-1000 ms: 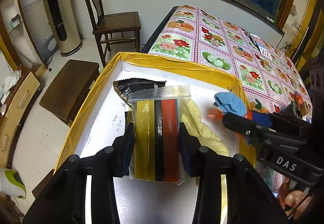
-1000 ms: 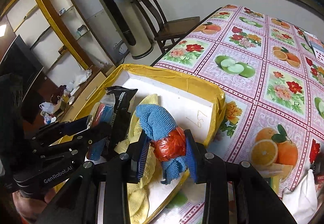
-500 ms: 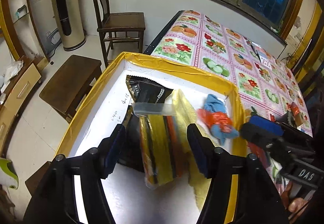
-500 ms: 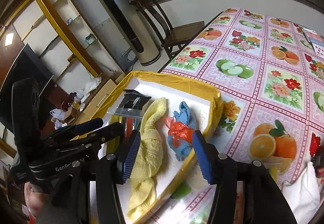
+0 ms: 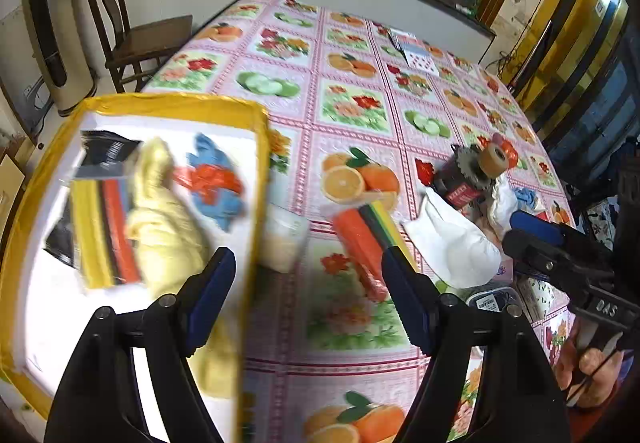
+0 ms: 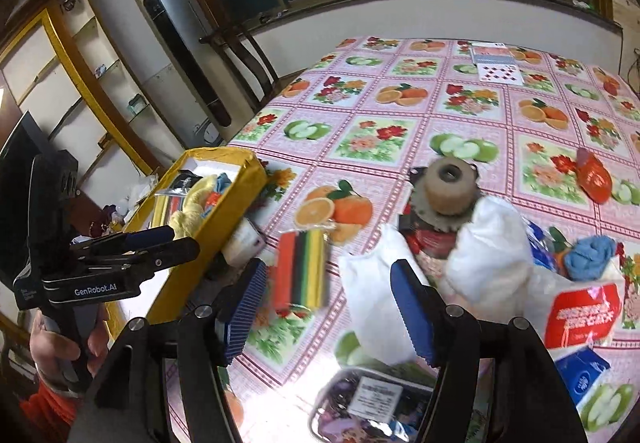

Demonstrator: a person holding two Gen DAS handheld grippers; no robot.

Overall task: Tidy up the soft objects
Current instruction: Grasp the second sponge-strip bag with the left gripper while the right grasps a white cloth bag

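One strip pack (image 5: 366, 243) lies diagonal.

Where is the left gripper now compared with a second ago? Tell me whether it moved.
Yes. The left gripper has let go of the striped bag, opened, and swung right: the yellow-edged tray, earlier centred in its view, now sits left.

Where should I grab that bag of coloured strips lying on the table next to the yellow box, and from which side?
Grip the bag of coloured strips across its narrow width near the middle, coming down from above. It lies flat on the tablecloth with its long axis running away from the right gripper, whose open jaws look wide enough to straddle it. The white bag crowds its right edge, so close carefully.
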